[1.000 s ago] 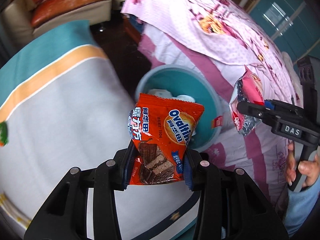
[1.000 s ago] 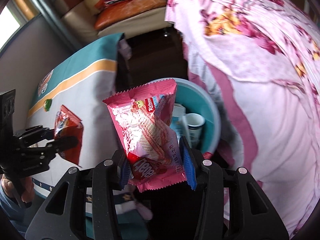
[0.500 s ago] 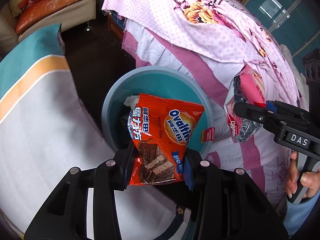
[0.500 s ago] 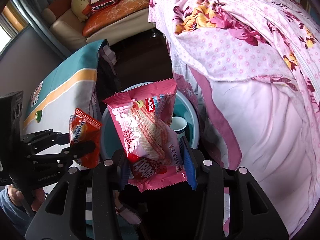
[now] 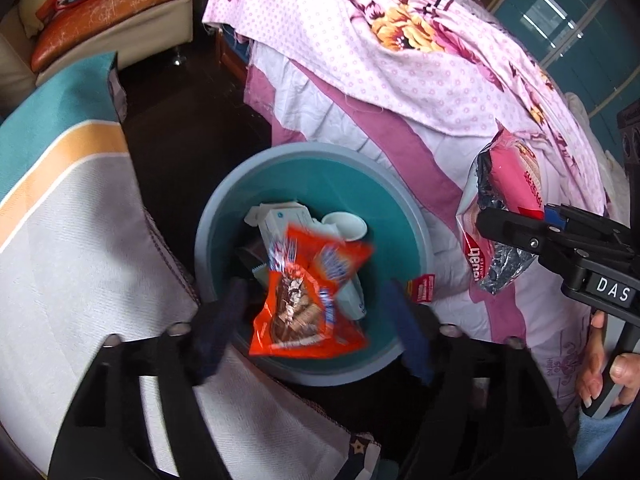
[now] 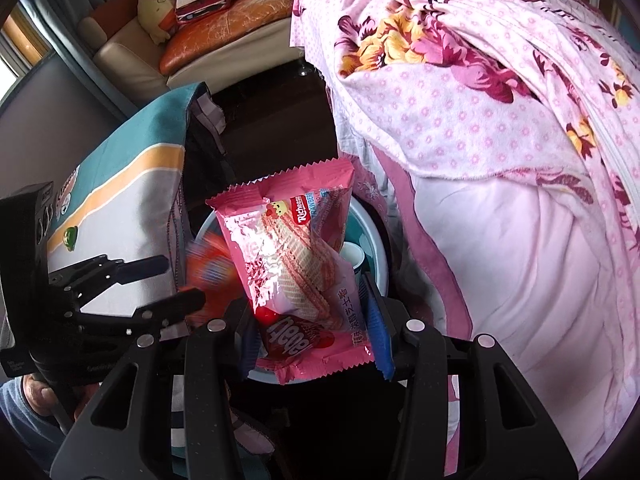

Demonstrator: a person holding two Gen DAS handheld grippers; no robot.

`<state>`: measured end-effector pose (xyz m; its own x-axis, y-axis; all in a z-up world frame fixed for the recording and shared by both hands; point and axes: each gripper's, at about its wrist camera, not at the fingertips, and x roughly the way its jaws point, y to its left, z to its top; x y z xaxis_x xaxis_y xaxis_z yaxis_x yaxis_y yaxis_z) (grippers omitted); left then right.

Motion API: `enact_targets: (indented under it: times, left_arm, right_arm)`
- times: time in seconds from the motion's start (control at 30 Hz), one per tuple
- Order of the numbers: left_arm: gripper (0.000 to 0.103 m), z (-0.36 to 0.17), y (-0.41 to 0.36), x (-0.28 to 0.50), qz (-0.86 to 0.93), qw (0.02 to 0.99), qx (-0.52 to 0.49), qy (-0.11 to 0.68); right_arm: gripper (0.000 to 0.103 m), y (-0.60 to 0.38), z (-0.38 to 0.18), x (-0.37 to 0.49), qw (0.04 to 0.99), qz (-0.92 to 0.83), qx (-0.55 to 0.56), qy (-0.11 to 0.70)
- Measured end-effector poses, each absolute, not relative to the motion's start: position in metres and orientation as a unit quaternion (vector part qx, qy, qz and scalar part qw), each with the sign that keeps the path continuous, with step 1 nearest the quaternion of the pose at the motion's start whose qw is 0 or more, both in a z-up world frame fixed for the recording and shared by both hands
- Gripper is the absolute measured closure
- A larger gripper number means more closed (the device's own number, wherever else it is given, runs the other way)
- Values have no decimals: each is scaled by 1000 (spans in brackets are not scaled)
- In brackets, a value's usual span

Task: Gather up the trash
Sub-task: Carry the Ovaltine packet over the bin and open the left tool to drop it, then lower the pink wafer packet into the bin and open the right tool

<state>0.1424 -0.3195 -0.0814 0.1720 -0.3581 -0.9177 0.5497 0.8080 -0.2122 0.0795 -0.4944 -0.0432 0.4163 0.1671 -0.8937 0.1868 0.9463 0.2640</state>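
My left gripper (image 5: 314, 314) hangs over a round teal bin (image 5: 360, 192), its jaws opening. The orange Ovaltine wrapper (image 5: 308, 300) is blurred and loose between the spread fingers, free of both pads, over the bin's mouth. In the right wrist view the same wrapper (image 6: 208, 268) is an orange smear beside the left gripper (image 6: 182, 280). My right gripper (image 6: 312, 332) is shut on a pink wafer wrapper (image 6: 288, 248), held upright above the bin (image 6: 378, 256). From the left wrist view that gripper (image 5: 520, 228) and its pink wrapper (image 5: 508, 184) sit right of the bin.
A white cup (image 5: 346, 226) and a carton (image 5: 280, 220) lie in the bin. A bed with a pink floral cover (image 5: 400, 60) rises right of it. A table under a teal, orange and white cloth (image 5: 72, 220) stands left. A sofa (image 6: 224, 28) lies beyond the dark floor.
The left gripper's jaws have spread and let go of the orange wrapper, which now drops toward the bin. Both grippers came in over the bin. The right one still grips the pink wrapper.
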Motion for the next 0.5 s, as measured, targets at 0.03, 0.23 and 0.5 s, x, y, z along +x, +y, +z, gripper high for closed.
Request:
enact_targets:
  times: [0.03, 0.23, 0.5]
  left_arm:
    - [16, -80, -318, 142, -295, 764, 85, 568]
    - [13, -75, -301, 138, -287, 769, 74, 567]
    - [12, -69, -272, 139, -268, 777, 54, 566]
  right_arm:
    - [60, -494, -43, 79, 825, -6, 162, 540]
    - [60, -485, -46, 82, 822, 1, 154, 548]
    - [60, -468, -54, 93, 816, 11, 141, 561]
